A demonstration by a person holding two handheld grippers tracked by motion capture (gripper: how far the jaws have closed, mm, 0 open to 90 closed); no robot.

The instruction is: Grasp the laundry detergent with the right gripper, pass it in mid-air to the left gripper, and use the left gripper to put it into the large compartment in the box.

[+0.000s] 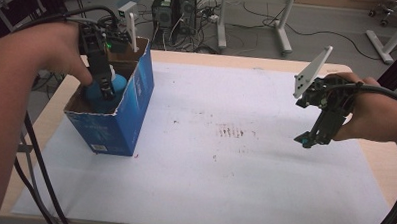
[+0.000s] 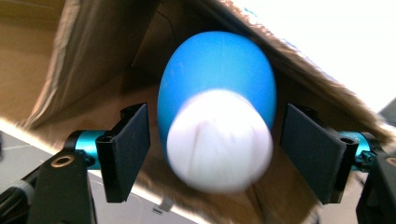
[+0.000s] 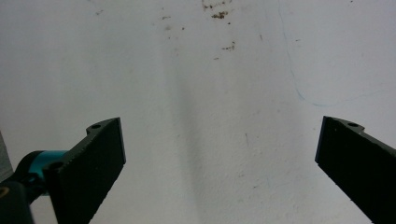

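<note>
A: What is the left gripper (image 1: pixel 105 87) doing now?

B: It is pointing down into the open blue cardboard box (image 1: pixel 136 101) that is standing at the left side of the table (image 1: pixel 373 156). In the left gripper view, its 2 black pads (image 2: pixel 128 151) are standing apart, 1 on each side of the blue bottle (image 2: pixel 217 93). There is a small gap on each side, so the pads are not pressing on the bottle.

A: So the jaws are not holding it?

B: No. They are partly open, with the bottle between them but free.

A: Where is the bottle lying exactly?

B: It is sitting inside the box, and its white cap (image 2: pixel 219 140) is pointing toward the camera on the gripper. In the high view the bottle (image 1: pixel 116 86) is showing as a blue round shape under the gripper, against the brown inner walls. The cap is looking a little blurred.

A: And the right gripper (image 1: pixel 307 138)?

B: A hand (image 1: pixel 369 113) is holding it over the right part of the table, well apart from the box. In the right gripper view its 2 jaws are standing wide, and nothing is between them. Under them the white sheet (image 3: pixel 210 93) covering the table is showing some small brown stains (image 3: pixel 217 14).
</note>
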